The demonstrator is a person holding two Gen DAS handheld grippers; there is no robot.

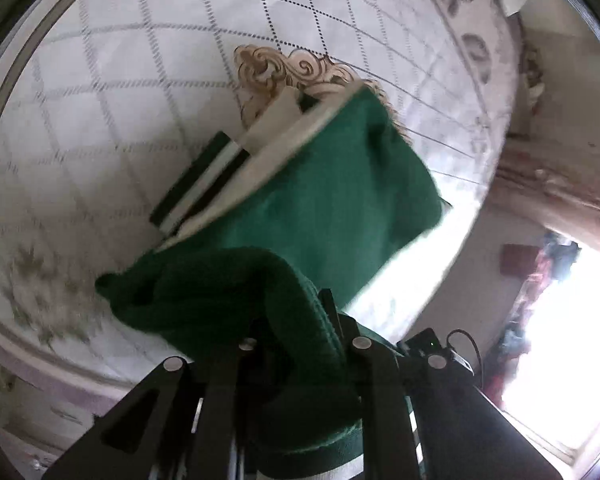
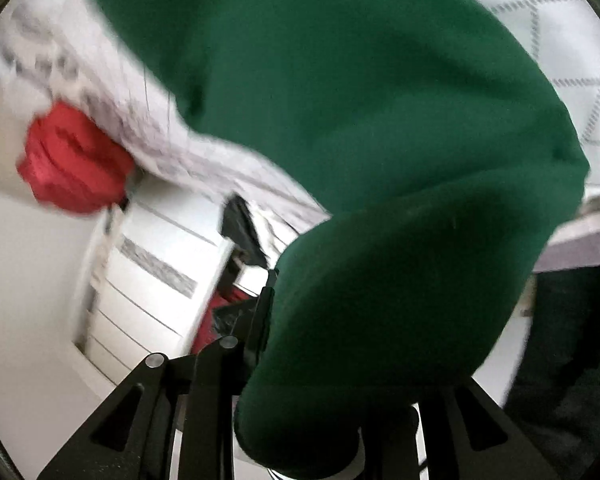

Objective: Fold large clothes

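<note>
In the left wrist view no writing could be read. The left gripper pinched a bunched fold of the green garment, its jaws drawn close together on the cloth. The garment hung forward from the fingers above a white bedspread quilted in grey diamonds; it had white edging and a green, white and black striped band.

In the right wrist view, also without legible writing, the right gripper was buried in the garment. Thick green cloth draped over and between its fingers, but whether the pads pressed on it could not be told. A blurred red object lay left of the bedspread's edge.
</note>
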